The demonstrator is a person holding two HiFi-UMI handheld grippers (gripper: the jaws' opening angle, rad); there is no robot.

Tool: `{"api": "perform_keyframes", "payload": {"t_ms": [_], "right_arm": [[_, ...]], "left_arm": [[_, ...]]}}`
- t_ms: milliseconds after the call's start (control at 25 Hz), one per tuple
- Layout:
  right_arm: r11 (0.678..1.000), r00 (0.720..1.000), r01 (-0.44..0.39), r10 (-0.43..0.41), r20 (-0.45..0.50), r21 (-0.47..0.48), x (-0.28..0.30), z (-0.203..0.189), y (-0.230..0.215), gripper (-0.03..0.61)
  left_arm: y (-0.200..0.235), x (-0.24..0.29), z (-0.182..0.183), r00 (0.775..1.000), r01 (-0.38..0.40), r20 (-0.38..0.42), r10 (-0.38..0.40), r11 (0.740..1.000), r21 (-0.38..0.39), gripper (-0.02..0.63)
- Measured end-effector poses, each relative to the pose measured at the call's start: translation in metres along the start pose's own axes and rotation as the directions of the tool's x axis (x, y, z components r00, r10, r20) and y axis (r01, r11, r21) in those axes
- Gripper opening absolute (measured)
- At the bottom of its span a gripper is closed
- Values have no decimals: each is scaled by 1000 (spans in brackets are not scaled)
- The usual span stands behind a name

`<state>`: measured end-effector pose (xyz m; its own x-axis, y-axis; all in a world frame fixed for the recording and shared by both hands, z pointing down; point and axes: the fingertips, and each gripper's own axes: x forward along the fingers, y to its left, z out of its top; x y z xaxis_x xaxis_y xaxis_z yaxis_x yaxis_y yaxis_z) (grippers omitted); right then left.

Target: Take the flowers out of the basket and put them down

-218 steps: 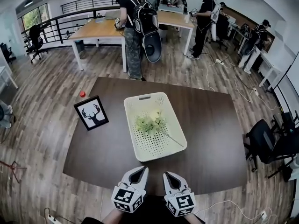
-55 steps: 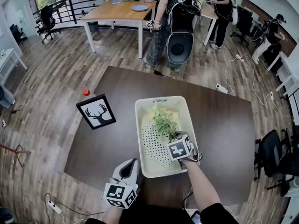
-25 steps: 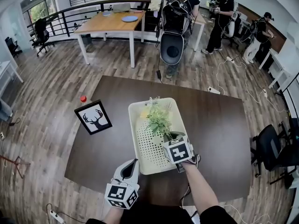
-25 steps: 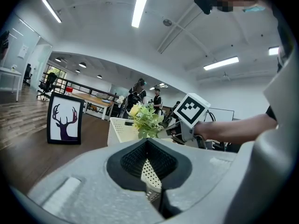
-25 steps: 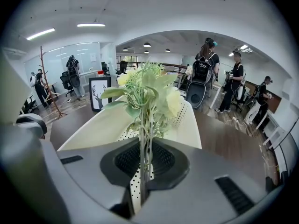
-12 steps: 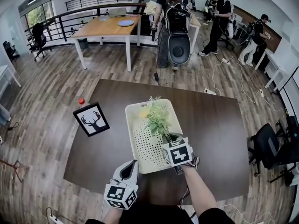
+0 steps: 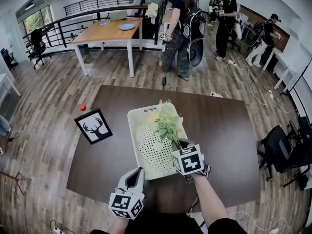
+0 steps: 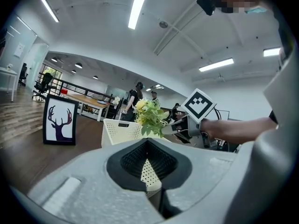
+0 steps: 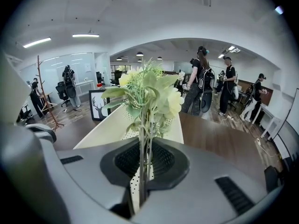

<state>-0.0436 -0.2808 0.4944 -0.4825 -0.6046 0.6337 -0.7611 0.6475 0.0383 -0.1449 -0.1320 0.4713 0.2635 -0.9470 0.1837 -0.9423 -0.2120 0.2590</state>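
Lower centre of the head view: the left gripper (image 7: pixel 137 173) is held level over the near edge of the dark table (image 7: pixel 105 167), jaws pressed together with nothing between them; in its own view only the basket's dotted wall is seen past the tips. Just right of it, the right gripper (image 9: pixel 143 148) is raised over the near right corner of the basket (image 7: pixel 145 152) and angled downward. Its jaws are clenched on the green stems of the flowers (image 7: pixel 167 123), which run straight up between the pads in the right gripper view. The bunch, pale yellow blooms among green leaves, is carried above the basket's rim and leans away from the gripper over the basket's right half; in the left gripper view it is seen clear of the rim. The basket itself, cream with a perforated floor, is set lengthwise at the table's middle. A framed deer picture (image 7: pixel 93 126) is propped to the left of it, well apart. A small red object (image 7: pixel 83 107) is noted beyond the frame, at the table's far left edge or on the floor; which cannot be told. Farther off, upper frame: a wooden desk (image 7: pixel 109 30), a person with a backpack (image 7: pixel 183 28), others behind.
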Motion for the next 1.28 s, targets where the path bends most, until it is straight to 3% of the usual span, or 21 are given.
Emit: {"api": "perform_keyframes", "payload": {"t_ms": [880,1280], "right_arm": [[999,997,45,-45,59,-4,-49,-9,-23,32],[996,992,90,-91,90,14,-65,-17,-39,32]], "left_arm": [[-22,1,-8,1000,27,-14,-27,1000,16,3],[-34,7,-8,999,43,-13,-43,999,-15,3]]}}
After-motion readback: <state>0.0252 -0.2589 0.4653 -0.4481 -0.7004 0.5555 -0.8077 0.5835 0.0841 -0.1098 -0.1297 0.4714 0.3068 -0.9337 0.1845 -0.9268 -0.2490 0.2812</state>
